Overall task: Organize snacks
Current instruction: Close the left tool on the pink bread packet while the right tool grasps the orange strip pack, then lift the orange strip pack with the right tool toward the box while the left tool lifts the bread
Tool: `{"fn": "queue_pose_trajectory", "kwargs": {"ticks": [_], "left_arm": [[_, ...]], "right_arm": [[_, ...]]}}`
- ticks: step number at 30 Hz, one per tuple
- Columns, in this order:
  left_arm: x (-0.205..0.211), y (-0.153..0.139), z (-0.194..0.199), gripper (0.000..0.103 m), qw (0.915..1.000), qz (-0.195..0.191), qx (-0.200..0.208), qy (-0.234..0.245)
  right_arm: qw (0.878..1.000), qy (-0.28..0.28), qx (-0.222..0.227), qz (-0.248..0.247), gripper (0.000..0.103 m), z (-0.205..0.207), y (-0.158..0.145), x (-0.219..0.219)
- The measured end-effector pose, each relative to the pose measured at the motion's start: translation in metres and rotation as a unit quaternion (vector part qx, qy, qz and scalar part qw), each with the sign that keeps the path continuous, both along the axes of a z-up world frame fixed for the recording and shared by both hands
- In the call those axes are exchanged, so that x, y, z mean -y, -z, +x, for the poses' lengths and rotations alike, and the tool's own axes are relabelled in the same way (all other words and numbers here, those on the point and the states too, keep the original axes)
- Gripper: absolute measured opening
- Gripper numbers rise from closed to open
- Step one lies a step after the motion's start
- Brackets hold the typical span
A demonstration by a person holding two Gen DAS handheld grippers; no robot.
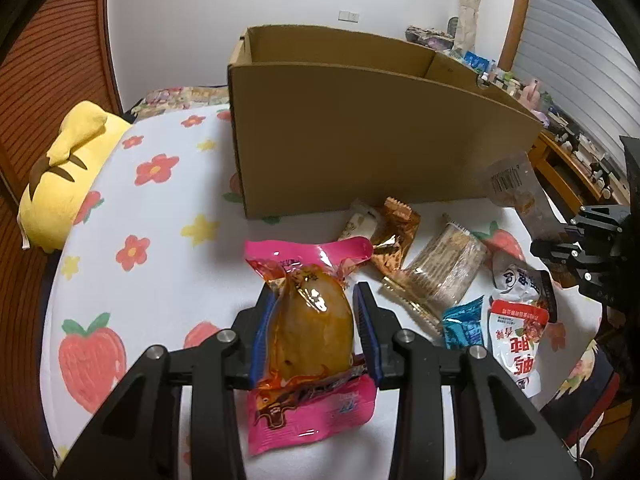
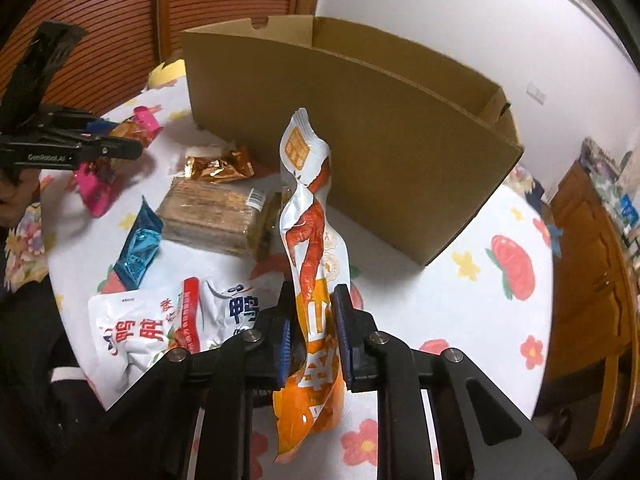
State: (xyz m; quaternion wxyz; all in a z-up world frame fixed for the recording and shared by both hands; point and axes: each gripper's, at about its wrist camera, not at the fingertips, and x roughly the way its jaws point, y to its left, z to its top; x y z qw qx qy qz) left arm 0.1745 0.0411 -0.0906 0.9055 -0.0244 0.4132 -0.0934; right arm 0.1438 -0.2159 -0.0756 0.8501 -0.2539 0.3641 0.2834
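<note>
The left tool [image 1: 316,332] clamps a pink snack pouch [image 1: 308,328] between its pads; the right tool [image 2: 310,320] grips an orange-white packet [image 2: 316,248], both before the cardboard box [image 2: 360,128]

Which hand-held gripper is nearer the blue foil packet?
Right. The right hand-held gripper is just beside the blue foil packet; the left hand-held gripper is farther, past the crackers.

Cardboard box [image 1: 360,136]: far centre on the tablecloth [image 1: 160,240]. Loose snack packets [image 1: 436,276]: near side of box, to the right. Plush toy [image 1: 64,172]: far left edge. Wooden cabinet [image 2: 592,280]: right, off the table.
</note>
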Motion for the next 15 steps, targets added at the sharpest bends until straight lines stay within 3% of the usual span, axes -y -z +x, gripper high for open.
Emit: {"fn": "queue_pose_trajectory", "kwargs": {"ticks": [15], "left_arm": [[0.006, -0.034, -0.011, 0.034, 0.9991, -0.011, 0.040, 0.008]], "right_arm": [[0.999, -0.023, 0.036, 0.023, 0.017, -0.024, -0.037, -0.008]]}}
